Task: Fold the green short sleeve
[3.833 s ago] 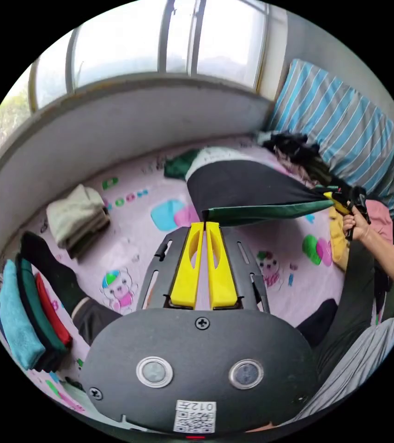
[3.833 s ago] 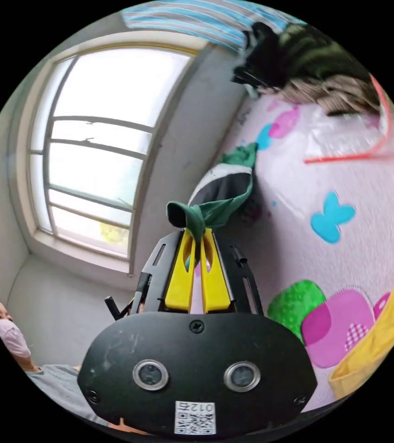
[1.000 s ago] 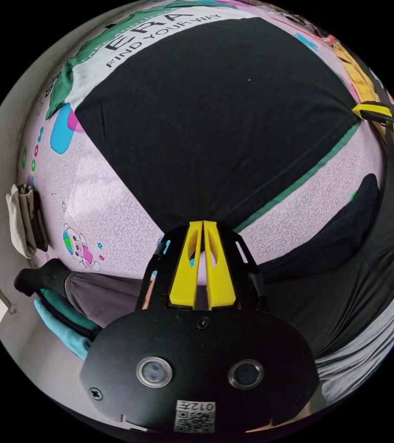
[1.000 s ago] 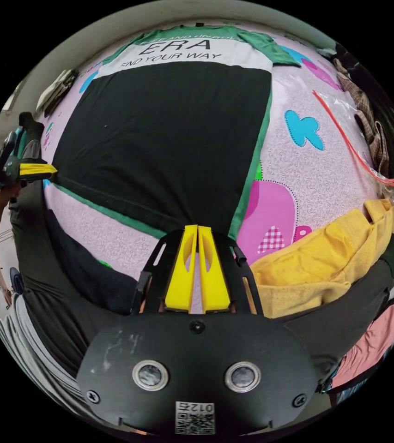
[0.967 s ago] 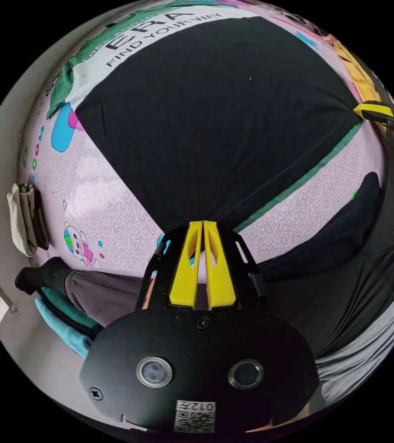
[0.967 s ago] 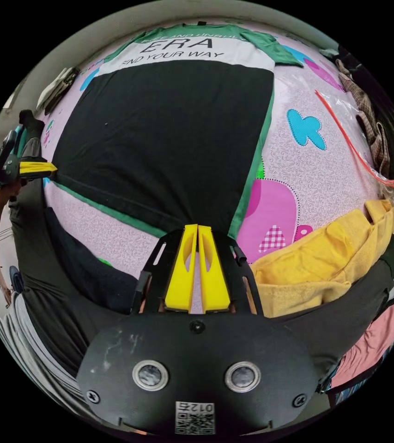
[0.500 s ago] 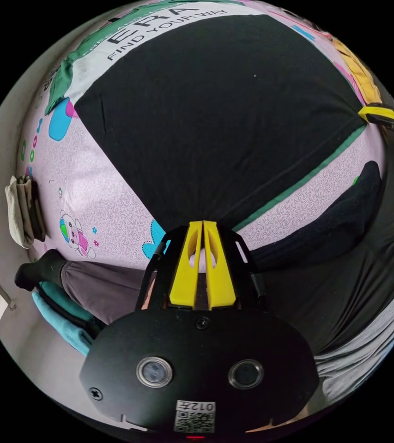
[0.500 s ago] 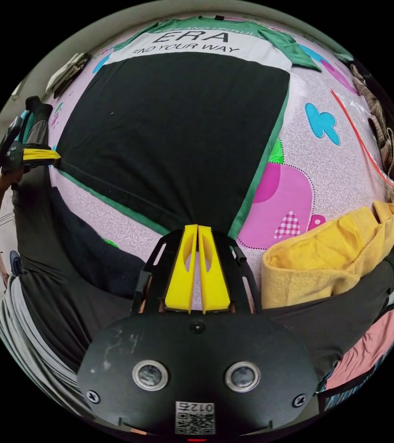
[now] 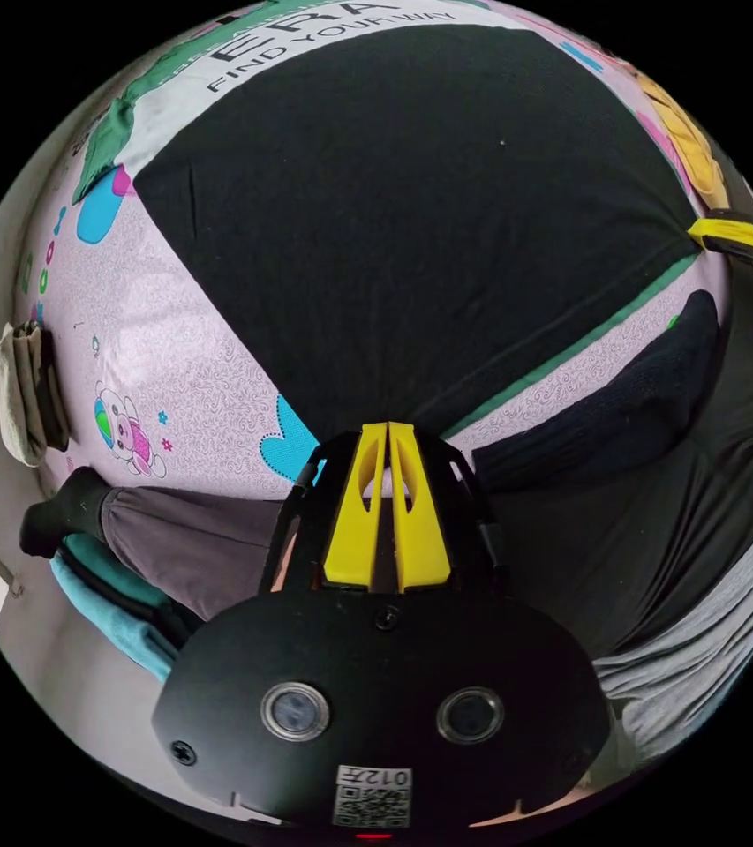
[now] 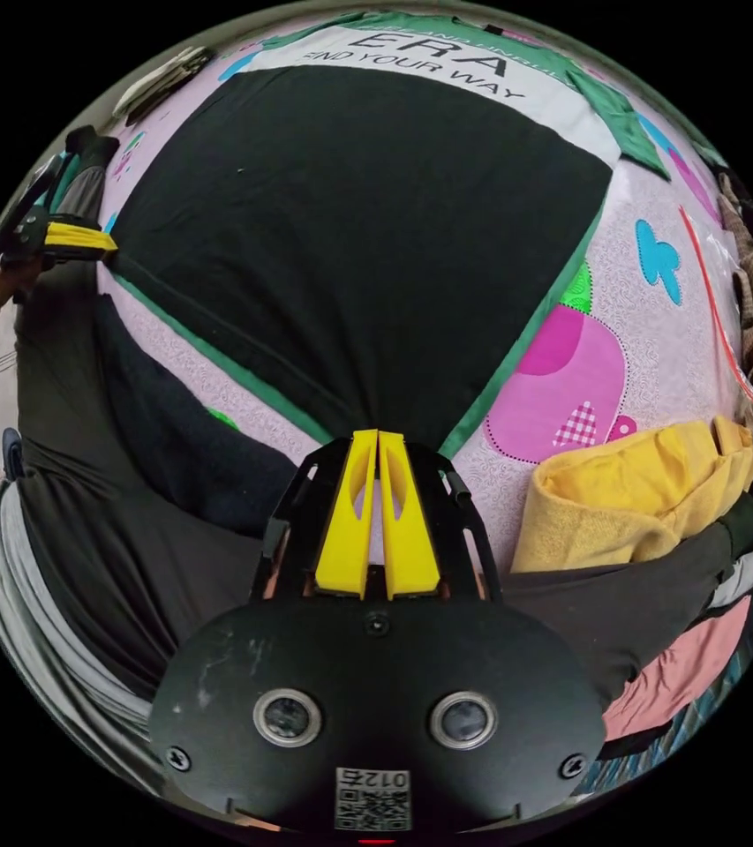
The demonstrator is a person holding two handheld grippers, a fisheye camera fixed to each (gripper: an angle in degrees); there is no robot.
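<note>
Shirt: the green short sleeve shirt (image 9: 411, 221) is lying spread flat on the pink printed sheet (image 9: 173, 353), its big black panel facing up, a white band with lettering and the green shoulders lying at the far end.
Left gripper: my left gripper (image 9: 387, 429) is pinching one hem corner of the shirt, its two yellow jaws pressing together on the cloth; in the right gripper view it (image 10: 102, 240) is showing at the other hem corner.
Right gripper: my right gripper (image 10: 377, 436) is clamping the opposite hem corner, jaws closing tight on the fabric; in the left gripper view it (image 9: 703, 233) is showing at the far corner of the hem.
In the way: my dark trouser legs (image 9: 623, 423) are lying just beside the green hem (image 9: 570, 348), between me and the shirt.
Around: a yellow garment (image 10: 641, 507) is bunching near the right corner, apart from the shirt; a pink cloth (image 10: 685, 670) is lying beyond my leg.
Counts: two grippers, one shirt, one yellow garment.
Left gripper view: a beige folded pile (image 9: 23, 401) and a teal cloth (image 9: 102, 604) are sitting at the sheet's edge.
Right gripper view: a clear bag with a red strip (image 10: 720, 300) and a checked cloth (image 10: 751, 300) are lying at the far side.
</note>
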